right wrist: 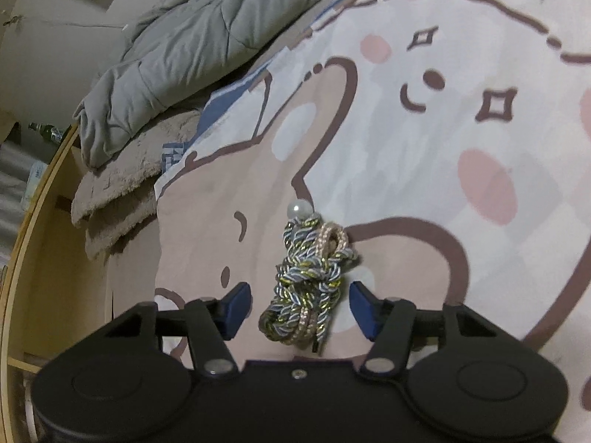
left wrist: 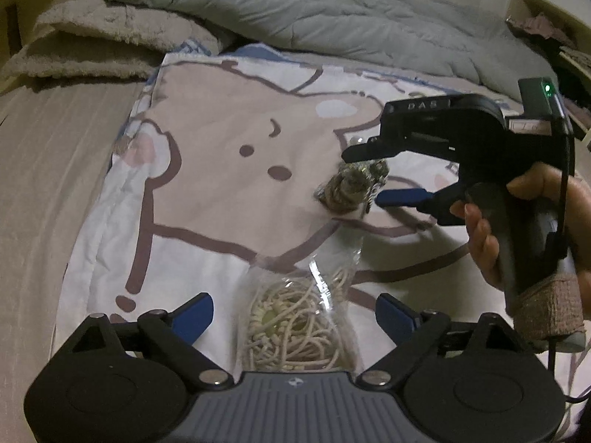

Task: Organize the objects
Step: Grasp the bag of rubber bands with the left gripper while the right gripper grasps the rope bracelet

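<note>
1. Left gripper [left wrist: 294, 313]: jaws wide apart, nothing gripped. A clear plastic bag [left wrist: 295, 317] lies between the blue pads [left wrist: 197, 313], not pinched.
2. The bag holds a tangle of cream cords [left wrist: 295, 326], bunched at the near end; the far end of the bag is flat and see-through.
3. Right gripper [right wrist: 300, 304]: jaws part open, straddling a bundle of twisted hair ties [right wrist: 308, 284]. The pads [right wrist: 234, 304] sit just beside it on either side with gaps showing, no grip.
4. The bundle is grey-blue and gold cord with a pink braided loop and a white pearl bead [right wrist: 298, 209] at the far end; it lies loose on the bed, outside the bag.
5. In the left wrist view the bundle lies just beyond the bag.
6. Both lie on a cartoon bear bedsheet [left wrist: 207, 199]; a grey duvet [left wrist: 295, 11] and a beige fleece blanket [left wrist: 96, 44] are piled behind.
</note>
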`<act>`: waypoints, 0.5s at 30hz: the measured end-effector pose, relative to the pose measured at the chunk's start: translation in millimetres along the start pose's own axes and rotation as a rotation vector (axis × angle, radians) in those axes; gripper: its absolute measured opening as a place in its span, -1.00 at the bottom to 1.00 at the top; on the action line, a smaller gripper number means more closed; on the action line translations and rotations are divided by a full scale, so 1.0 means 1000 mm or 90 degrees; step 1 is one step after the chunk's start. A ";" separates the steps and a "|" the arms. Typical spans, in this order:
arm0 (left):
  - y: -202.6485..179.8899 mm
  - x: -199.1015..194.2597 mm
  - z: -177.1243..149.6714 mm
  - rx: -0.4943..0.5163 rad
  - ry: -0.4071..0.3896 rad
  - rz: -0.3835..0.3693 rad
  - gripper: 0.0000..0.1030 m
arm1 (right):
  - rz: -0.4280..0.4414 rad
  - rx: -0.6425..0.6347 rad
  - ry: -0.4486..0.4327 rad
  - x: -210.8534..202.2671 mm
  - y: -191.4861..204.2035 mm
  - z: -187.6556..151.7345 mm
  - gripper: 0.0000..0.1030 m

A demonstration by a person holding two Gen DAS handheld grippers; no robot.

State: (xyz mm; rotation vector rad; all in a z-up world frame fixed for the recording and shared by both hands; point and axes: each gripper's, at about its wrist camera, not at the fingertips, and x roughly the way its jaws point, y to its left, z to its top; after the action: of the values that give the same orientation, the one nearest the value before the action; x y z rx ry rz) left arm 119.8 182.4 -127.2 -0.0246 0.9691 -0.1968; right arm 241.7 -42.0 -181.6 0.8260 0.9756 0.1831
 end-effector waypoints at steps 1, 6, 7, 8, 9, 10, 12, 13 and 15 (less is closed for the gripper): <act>0.001 0.002 -0.001 0.000 0.005 0.003 0.81 | -0.001 -0.003 0.004 0.003 0.001 -0.001 0.15; 0.007 0.011 -0.002 -0.009 0.022 0.015 0.80 | 0.002 -0.005 0.000 0.009 0.002 0.000 0.13; 0.008 0.012 -0.002 -0.012 0.024 0.013 0.80 | 0.004 0.003 -0.002 0.010 0.001 0.001 0.10; 0.009 0.014 -0.003 -0.014 0.027 0.012 0.80 | 0.006 0.009 -0.003 0.010 -0.001 0.002 0.04; 0.009 0.016 -0.003 -0.014 0.029 0.013 0.80 | 0.005 0.018 -0.003 0.012 -0.003 0.002 -0.01; 0.009 0.018 -0.003 -0.012 0.029 0.014 0.79 | -0.001 0.020 -0.003 0.012 -0.004 0.003 -0.12; 0.008 0.021 -0.004 -0.007 0.029 0.013 0.76 | -0.008 0.011 -0.002 0.013 -0.003 0.003 -0.16; 0.007 0.022 -0.004 -0.006 0.031 0.011 0.72 | -0.011 0.000 -0.002 0.014 -0.001 0.003 -0.17; 0.007 0.023 -0.003 -0.007 0.032 0.002 0.53 | -0.015 -0.026 -0.002 0.014 0.004 0.003 -0.20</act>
State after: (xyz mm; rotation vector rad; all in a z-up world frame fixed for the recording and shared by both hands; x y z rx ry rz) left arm 131.0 185.2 -148.8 -0.0280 1.0210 -0.1899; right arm 252.5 -34.5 -187.2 0.7762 0.9759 0.1810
